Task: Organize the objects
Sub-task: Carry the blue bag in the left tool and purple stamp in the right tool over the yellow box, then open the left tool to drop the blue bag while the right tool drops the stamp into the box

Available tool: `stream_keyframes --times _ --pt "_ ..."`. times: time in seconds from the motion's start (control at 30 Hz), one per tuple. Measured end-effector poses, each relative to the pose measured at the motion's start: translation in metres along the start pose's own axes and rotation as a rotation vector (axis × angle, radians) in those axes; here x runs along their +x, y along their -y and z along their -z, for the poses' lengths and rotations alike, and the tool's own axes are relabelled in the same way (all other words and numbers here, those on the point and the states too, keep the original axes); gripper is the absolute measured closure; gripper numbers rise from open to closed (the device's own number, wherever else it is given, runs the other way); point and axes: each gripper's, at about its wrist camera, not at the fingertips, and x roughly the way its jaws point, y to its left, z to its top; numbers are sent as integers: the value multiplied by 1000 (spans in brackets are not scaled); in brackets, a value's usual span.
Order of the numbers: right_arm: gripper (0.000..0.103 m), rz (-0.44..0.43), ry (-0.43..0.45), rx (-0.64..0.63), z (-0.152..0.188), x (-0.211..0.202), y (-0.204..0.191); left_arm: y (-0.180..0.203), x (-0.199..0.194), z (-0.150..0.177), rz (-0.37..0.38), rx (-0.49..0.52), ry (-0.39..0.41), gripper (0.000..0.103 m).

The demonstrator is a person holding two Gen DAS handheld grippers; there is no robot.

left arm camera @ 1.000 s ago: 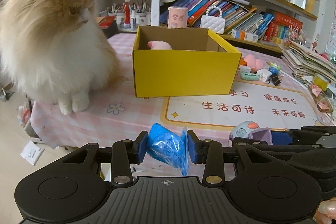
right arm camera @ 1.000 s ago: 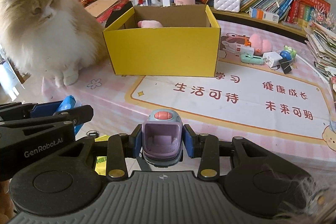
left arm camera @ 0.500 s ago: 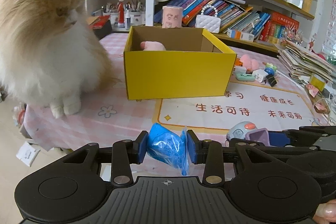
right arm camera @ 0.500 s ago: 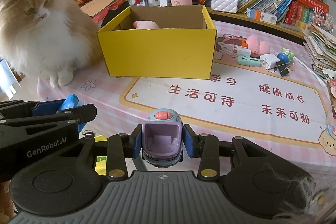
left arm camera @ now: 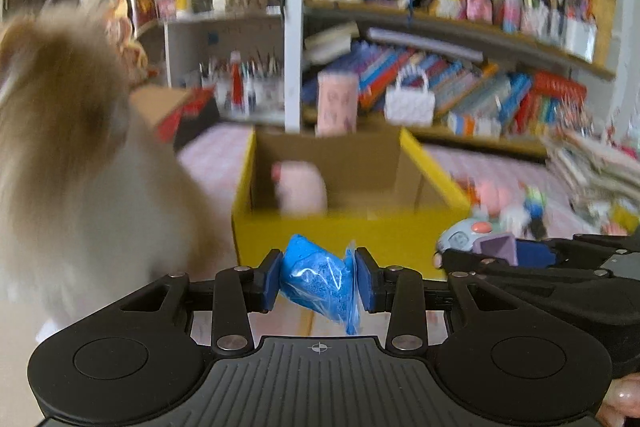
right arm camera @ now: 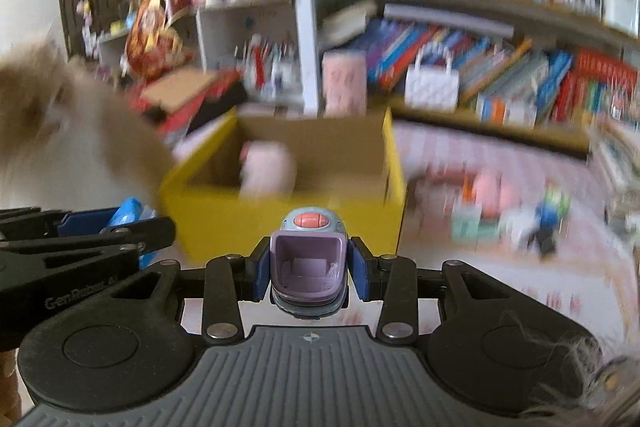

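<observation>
Jaws clamped, left gripper (left arm camera: 319, 281) on blue bag (left arm camera: 318, 281), right gripper (right arm camera: 308, 269) (alongside) on toy (right arm camera: 308, 263)

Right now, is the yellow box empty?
No, a pink object already lies inside the yellow box.

A long-haired cream-and-ginger cat (left arm camera: 76, 163) sits on the pink worktop (right arm camera: 500, 283); behind the cat, crowded bookshelves (left arm camera: 460, 39) carry two small white handbags (left arm camera: 410, 101).
</observation>
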Motion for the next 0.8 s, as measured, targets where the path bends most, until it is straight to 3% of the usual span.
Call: stream_keyframes --times 0.17,0.33,0.6,0.8 --pt "66 11 77 -16 -50 37 22 5 38 -41 -19 -10 54 66" --pt "66 -13 50 -63 -81 94 35 16 100 -54 -50 10 -13 66" --pt "66 -71 -169 -182 -101 200 32 26 165 -45 -108 43 -168 66" --pt "66 -89 -293 -310 -99 241 17 29 187 -40 -121 59 -244 66"
